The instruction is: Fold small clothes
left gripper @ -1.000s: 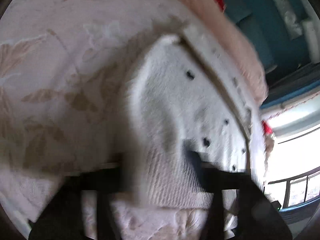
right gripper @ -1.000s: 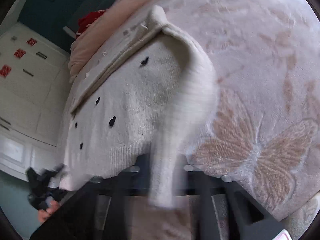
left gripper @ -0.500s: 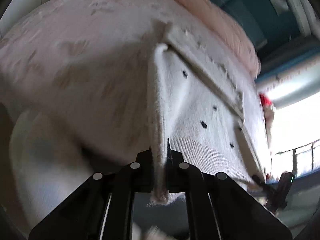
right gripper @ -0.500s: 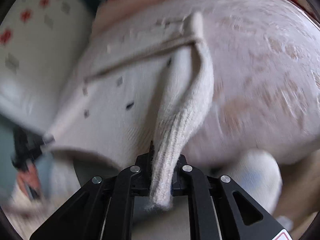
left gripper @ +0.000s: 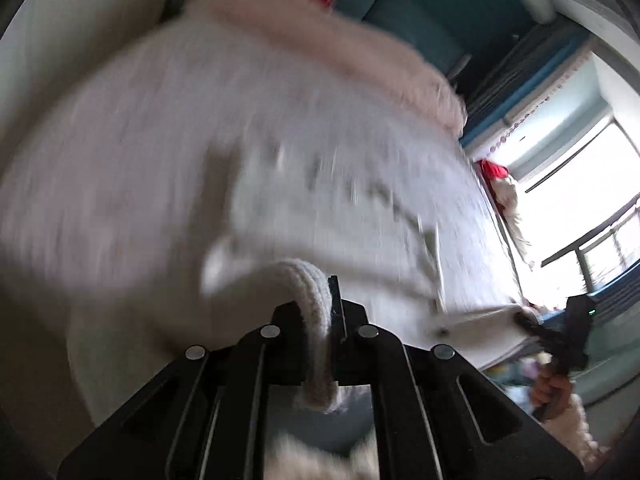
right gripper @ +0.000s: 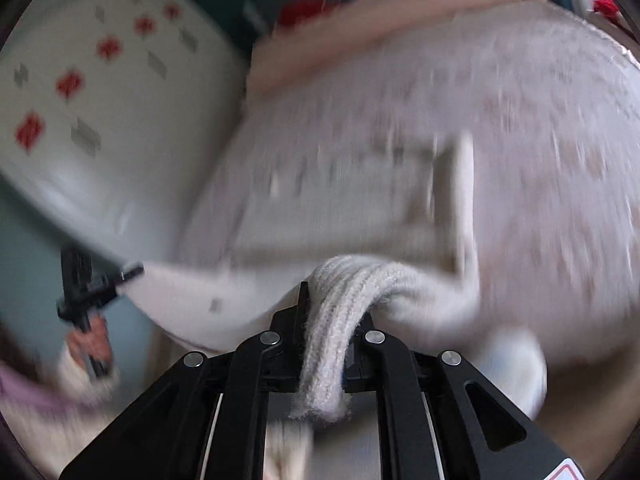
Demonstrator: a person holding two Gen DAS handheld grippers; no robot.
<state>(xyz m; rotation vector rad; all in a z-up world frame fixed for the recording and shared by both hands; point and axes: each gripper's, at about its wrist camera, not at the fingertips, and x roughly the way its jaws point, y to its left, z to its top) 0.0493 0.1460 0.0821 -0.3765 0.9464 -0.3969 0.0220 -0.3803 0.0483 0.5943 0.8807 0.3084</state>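
**Both grippers pinch the hem, garment stretched ahead**

Left gripper is pressed together on a ribbed corner of the white knit sweater, the rolled hem bunched between its jaws and a tuft hanging out below. Right gripper pinches the opposite ribbed corner the same way. Each sees the other at the side of its view, so the hem runs crosswise between them, neither one nearer to the cloth than its partner. From that held edge the sweater's body runs away from both grippers, its far end lying on the pale patterned blanket; heavy blur hides detail. Beyond it sits a pink pillow. Judging from this, the coming fold turns on carrying the hem forward along that axis, both corners level.
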